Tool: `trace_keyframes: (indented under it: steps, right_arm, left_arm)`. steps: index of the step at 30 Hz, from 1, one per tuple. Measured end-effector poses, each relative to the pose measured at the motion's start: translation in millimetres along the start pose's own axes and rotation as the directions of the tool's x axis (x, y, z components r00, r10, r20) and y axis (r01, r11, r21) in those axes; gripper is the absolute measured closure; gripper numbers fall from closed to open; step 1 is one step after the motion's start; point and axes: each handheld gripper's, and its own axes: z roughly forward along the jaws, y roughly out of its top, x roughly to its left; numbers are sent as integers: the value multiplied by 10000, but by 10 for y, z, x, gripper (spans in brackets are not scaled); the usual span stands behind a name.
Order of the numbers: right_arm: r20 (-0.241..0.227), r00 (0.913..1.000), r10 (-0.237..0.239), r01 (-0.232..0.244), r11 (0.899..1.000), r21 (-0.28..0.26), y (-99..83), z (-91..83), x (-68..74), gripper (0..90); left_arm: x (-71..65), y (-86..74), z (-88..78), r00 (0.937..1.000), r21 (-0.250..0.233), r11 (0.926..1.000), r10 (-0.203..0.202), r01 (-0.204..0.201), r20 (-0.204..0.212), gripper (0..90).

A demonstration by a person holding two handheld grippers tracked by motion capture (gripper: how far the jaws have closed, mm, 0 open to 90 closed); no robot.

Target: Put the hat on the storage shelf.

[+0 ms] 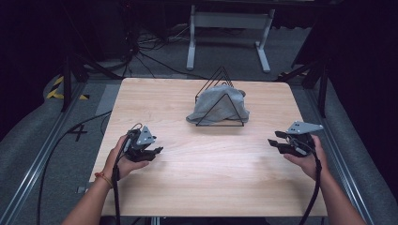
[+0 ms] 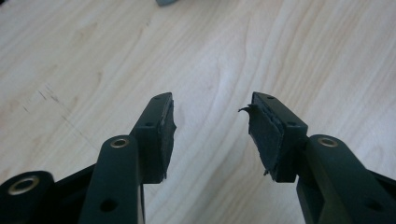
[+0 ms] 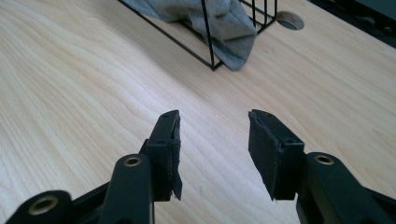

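Centrally, grey cloth (image 1: 218,107) draped in black wire rack (image 1: 233,123); left claw (image 1: 149,151), right claw (image 1: 278,143) part-open, empty.

The cloth (image 1: 217,107) hides much of the rack (image 1: 220,123) it drapes over; in the left claw view only a sliver of cloth (image 2: 166,2) clears the top edge.

We see the table (image 1: 211,164) evenly lit from above while the room around it falls into near black. Shadows are soft and faint. The high view is grainy; both gripper views look slightly soft, without glare.
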Motion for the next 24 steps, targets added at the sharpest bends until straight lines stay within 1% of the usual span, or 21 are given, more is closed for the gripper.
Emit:
trace_keyframes:
  steps: [1,2,5,6,8,11,12,14,15,17,20,21,22,23,24]
  right_arm:
    - [-54,10000,-4,4,10000,81,-52,-17,12,525]
    - [-54,10000,-4,4,10000,81,-52,-17,12,525]
    - [5,9999,-125,125,9995,289,-131,-29,45,499]
    - [15,9999,-130,130,9994,328,-157,-32,60,497]
    - [35,9998,-197,196,9991,365,-210,-39,86,489]
    - [43,9998,-209,207,9989,417,-290,-47,113,468]
    - [59,9998,-185,182,9989,436,-318,-45,118,462]
    - [46,9999,-91,89,9990,437,-398,-53,137,445]
    - [46,9999,-91,89,9990,437,-398,-53,137,445]
    - [-33,10000,-4,5,9992,389,-456,-68,146,434]
    - [-59,9996,269,-267,9990,345,-567,-83,153,412]
    - [-51,9997,254,-252,9991,353,-596,-83,154,406]
    - [-46,9995,325,-323,9987,386,-648,-85,164,397]
    - [-111,9990,443,-439,9983,376,-692,-91,169,393]
    - [-142,9986,500,-495,9981,358,-726,-95,170,391]
  left_arm:
    - [-3,-58,-13,10000,86,10000,21,-21,31,490]
    - [-3,-58,-13,10000,86,10000,21,-21,31,489]
    - [7,-140,-45,9998,177,9998,-126,124,129,471]
    - [11,-167,-62,9997,141,9997,-218,216,140,466]
    - [7,-200,-85,9998,51,9998,-190,190,25,457]
    - [-19,-282,-78,9999,308,9995,-87,83,128,426]
    - [-35,-309,-69,10000,407,9992,-17,14,79,420]
    - [-65,-361,-62,9999,451,9990,-51,44,158,384]
    - [-76,-379,-66,9999,481,9988,-60,52,154,384]
    - [-91,-447,-71,9993,344,9993,-176,165,318,367]
    - [-107,-527,-83,9982,279,9987,-437,426,402,350]
    - [-109,-566,-88,9975,274,9985,-498,485,500,344]
    - [-118,-601,-85,9974,248,9983,-531,520,480,335]
    - [-121,-625,-94,9967,172,9980,-613,605,526,330]
    - [-125,-666,-103,9950,19,9970,-777,777,633,322]
